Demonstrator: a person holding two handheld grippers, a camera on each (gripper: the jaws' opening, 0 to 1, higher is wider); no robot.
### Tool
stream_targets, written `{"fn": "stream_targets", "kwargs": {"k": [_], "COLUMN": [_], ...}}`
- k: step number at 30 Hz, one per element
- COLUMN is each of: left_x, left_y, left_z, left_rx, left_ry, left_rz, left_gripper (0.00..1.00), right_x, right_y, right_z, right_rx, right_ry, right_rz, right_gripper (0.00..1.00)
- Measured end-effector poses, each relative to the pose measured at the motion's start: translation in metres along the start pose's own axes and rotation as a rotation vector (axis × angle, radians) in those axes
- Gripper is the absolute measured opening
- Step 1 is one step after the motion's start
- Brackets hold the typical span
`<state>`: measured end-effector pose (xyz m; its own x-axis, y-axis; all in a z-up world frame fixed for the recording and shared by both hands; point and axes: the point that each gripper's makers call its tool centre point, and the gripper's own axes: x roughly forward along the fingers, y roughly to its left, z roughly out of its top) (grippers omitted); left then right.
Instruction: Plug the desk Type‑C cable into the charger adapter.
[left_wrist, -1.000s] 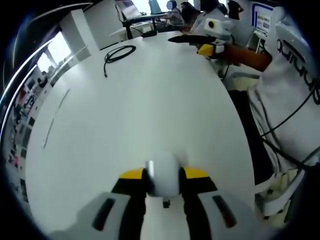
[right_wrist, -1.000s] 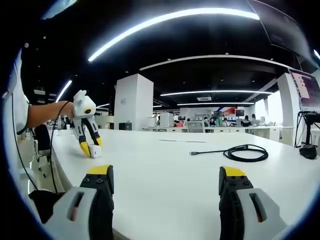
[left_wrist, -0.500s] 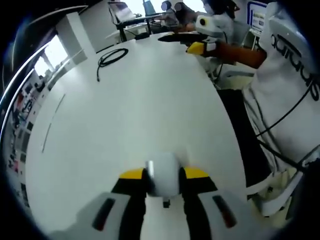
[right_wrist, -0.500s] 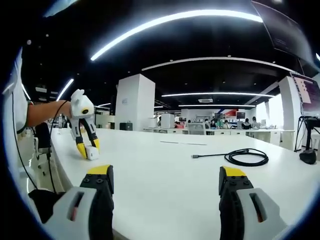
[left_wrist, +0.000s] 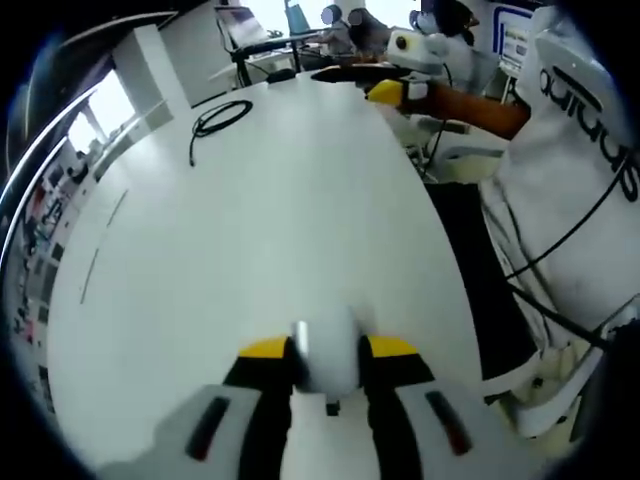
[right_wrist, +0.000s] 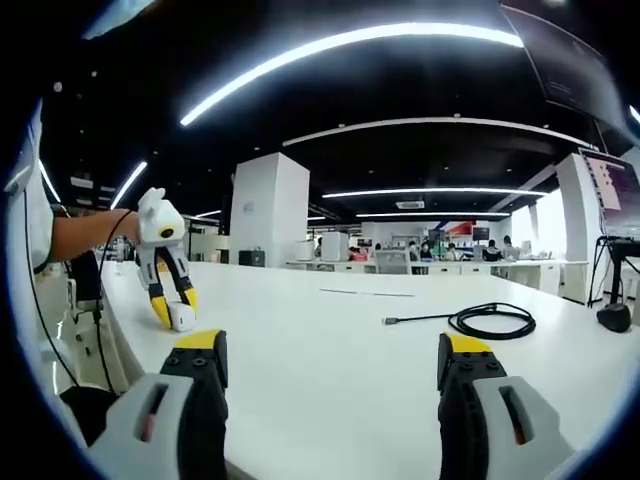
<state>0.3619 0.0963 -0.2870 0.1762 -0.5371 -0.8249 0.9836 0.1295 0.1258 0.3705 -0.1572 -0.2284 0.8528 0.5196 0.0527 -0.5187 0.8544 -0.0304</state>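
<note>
My left gripper is shut on the white charger adapter just above the white desk. From the right gripper view, the same gripper stands at the left, tips down, with the adapter between them. A coiled black Type-C cable lies on the desk, its plug end pointing left; it also lies far off in the left gripper view as a black cable. My right gripper is open with nothing between its jaws; it also enters the left gripper view as the right gripper.
A person's arm and white shirt run along the desk's right edge. A black stand base sits at the far right by the cable. Office desks and a white pillar stand behind.
My left gripper, still gripping the adapter, has drawn back along the desk toward the person, so the cable lies farther off in its view. The cable has not moved.
</note>
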Motion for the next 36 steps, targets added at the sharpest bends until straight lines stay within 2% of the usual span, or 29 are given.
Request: {"fn": "stream_targets", "kwargs": {"k": [14,24,27,32,35,36], "left_x": [0.000,-0.004,-0.012,-0.029,-0.039,-0.044], "left_y": [-0.003,-0.003,-0.002,-0.002,0.004,0.008], "left_z": [0.003,0.004,0.011,0.032,0.039,0.038], "left_rx": [0.008,0.028,-0.005,-0.080,-0.116,-0.131], "left_ry": [-0.055,-0.062,-0.116,-0.274,-0.357,-0.374], "left_rz": [-0.003,-0.001,0.010,0.019,0.086,0.129], "left_gripper": [0.26,0.26,0.24,0.21,0.21,0.22], "right_x": [-0.005,-0.008,-0.008,-0.006,-0.006,-0.005], "right_y": [0.004,0.003,0.003,0.003,0.005,0.005], "right_z": [0.001,0.003,0.002,0.001,0.001,0.001], "right_rx": [0.000,-0.004,-0.002,0.001,0.002,0.006], "right_ry": [-0.002,-0.005,-0.001,0.001,0.003,0.000], "right_rz": [0.006,-0.002,-0.003,-0.001,0.002,0.003], "right_gripper": [0.87,0.88,0.88,0.88,0.88,0.87]}}
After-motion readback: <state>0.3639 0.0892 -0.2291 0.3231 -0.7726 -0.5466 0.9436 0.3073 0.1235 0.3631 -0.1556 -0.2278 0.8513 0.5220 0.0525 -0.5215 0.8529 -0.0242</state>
